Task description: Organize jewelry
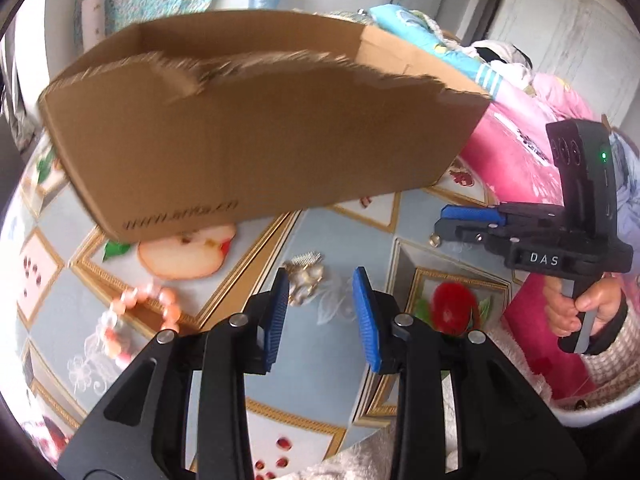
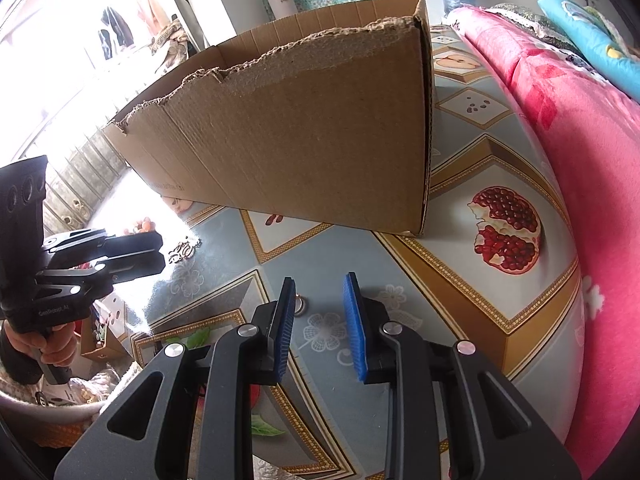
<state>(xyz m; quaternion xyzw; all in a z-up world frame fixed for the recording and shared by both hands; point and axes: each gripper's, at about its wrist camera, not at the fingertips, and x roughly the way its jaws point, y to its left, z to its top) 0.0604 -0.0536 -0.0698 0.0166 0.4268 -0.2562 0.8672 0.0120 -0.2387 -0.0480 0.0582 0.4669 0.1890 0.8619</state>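
Left wrist view first: the left gripper [image 1: 322, 280] has its jaws partly open with nothing between the pads, just hanging over the fruit-print tablecloth [image 1: 352, 216]. A gold-and-pearl brooch [image 1: 306, 282] lies just past the left jaw's tip, partly hidden behind it. A pink bead bracelet [image 1: 138, 320] sits further out to the left of the jaws. The torn cardboard box [image 1: 256, 136] stands beyond them.

Right wrist view: the right gripper [image 2: 319, 284] is also partly open and empty. A small ring [image 2: 301, 304] lies on the cloth right beside the left jaw's tip, outside the gap. The pink blanket [image 2: 592, 184] runs along the right.
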